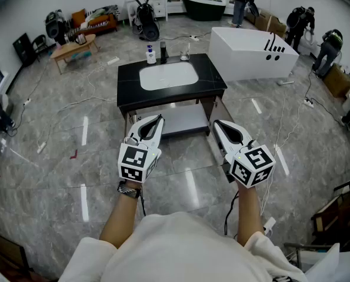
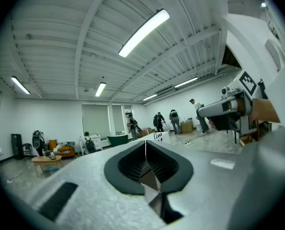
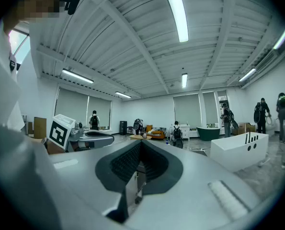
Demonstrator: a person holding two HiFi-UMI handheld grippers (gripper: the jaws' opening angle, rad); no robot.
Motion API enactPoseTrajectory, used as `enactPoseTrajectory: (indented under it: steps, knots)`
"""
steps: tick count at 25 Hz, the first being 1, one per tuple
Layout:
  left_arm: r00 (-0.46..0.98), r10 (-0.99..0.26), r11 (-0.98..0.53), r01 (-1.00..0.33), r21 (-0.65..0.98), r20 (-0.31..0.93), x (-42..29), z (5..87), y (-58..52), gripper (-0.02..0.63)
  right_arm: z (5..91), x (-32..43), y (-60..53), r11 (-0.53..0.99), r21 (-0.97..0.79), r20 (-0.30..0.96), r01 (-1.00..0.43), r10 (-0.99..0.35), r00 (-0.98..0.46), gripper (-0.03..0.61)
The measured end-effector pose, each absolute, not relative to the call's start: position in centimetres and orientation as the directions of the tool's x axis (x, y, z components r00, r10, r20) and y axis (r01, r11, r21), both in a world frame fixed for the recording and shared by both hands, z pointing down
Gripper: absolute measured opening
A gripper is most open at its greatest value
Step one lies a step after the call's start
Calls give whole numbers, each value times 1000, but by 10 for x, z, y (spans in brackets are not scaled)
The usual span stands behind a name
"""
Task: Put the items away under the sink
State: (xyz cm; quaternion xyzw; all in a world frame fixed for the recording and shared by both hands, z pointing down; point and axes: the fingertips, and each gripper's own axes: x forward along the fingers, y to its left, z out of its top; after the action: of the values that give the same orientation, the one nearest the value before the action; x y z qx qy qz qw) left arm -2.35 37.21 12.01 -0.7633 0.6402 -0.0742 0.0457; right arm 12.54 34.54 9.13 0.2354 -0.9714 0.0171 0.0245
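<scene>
On the black vanity surface (image 1: 213,78), behind the white basin (image 1: 167,75): white bottle with a blue cap (image 1: 151,54), upright, just left of the black faucet (image 1: 162,51). A small clear item (image 1: 185,56) stands just right of the faucet; I can't tell what it is. Both are up on the counter. The open shelf (image 1: 186,119) sits under the basin, facing me.

My left gripper (image 1: 156,121) and right gripper (image 1: 217,125) hang side by side in front of the vanity, well apart from the bottle, tips toward the shelf.

Left gripper view: jaws closed tip to tip, nothing between them. Right gripper view: same, jaws pressed together, holding nothing.

Both gripper cameras look up and across the room at a ribbed white ceiling (image 2: 61,42) and strip lights (image 3: 176,13). Each one catches the other gripper and its marker cube off to the side.

Around the vanity:
- White tub (image 1: 254,51) just to its right.
- Dark tub (image 1: 203,7) at the back wall.
- Low wooden table (image 1: 75,46) far left.
- People (image 1: 298,22) at the back and right edge of the room.
- Cables (image 1: 98,69) trailing over the grey polished floor (image 1: 57,157).
</scene>
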Motion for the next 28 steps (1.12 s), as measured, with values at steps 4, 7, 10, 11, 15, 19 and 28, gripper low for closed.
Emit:
enactPoseTrajectory:
  steps: [4,7,10,11,15,19,28]
  knots:
    - [195,-981,-196,-970,-147,20,-23,111,367,-9,92,130,338,891,12,55,-454,-454,-889,8]
    - [209,-978,-208,-961,-180,17,-10,109,367,-2,92,136,333,900,13,45,-435,-435,-899,8]
    - [205,-979,-204,-961,-186,12,3,109,363,-2,88,143,325,906,-7,22,-423,-423,-906,8]
    - [208,-978,-207,-963,-174,16,8,110,362,-2,87,146,324,908,-6,17,-419,-419,-908,8]
    - [229,-972,-234,-965,-116,56,28,124,358,0,91,156,319,923,-13,14,-385,-385,-923,8]
    - [229,-972,-234,-962,-139,52,37,124,349,0,94,161,307,925,-65,5,-374,-374,-927,8]
    - [204,-978,-208,-970,-123,38,-1,142,277,0,114,136,244,928,-44,11,-369,-369,-929,8]
